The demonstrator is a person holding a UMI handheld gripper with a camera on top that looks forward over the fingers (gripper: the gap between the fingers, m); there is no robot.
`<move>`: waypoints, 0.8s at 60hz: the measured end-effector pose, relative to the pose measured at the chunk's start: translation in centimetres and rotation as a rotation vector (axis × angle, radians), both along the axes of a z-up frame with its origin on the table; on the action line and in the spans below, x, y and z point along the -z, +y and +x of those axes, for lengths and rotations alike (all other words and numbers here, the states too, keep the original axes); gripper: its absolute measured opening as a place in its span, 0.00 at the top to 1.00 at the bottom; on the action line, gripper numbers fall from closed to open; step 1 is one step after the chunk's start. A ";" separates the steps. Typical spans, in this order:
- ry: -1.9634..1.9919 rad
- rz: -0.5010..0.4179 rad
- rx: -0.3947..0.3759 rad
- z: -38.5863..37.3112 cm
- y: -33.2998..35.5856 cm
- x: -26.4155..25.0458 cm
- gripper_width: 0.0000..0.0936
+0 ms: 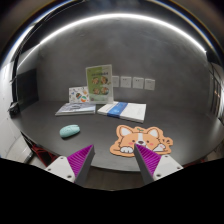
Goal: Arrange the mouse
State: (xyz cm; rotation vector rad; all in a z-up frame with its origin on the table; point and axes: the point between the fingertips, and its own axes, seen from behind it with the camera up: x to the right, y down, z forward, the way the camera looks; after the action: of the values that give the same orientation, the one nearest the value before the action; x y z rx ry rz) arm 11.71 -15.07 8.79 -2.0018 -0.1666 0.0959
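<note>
A small pale teal mouse [69,130] lies on the dark grey table [100,130], ahead and to the left of my fingers. An orange and white corgi-shaped mouse mat [140,139] lies flat ahead and to the right, its near edge by my right finger. My gripper [113,158] is open and empty, its purple pads [82,158] spread wide, well short of the mouse. Nothing stands between the fingers.
Books lie at the back of the table: a green-covered one stands upright [99,83], a flat one [76,107] lies beside a white and blue one [124,109]. Wall sockets [132,82] sit on the grey wall behind.
</note>
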 end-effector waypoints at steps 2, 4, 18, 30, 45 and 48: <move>0.000 -0.002 -0.014 -0.4 0.0 0.1 0.11; 0.001 -0.005 -0.027 -1.0 0.0 0.3 0.11; -0.004 -0.042 -0.122 -8.4 1.6 4.2 0.11; 0.031 -0.132 -0.266 -20.0 4.3 9.4 0.13; -0.003 -0.129 -0.192 -25.0 11.3 10.1 0.12; -0.002 -0.146 -0.165 -25.6 12.4 10.1 0.13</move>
State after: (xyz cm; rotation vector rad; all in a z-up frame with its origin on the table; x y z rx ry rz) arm -13.92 -2.63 -1.32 -2.1308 -0.3347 0.2168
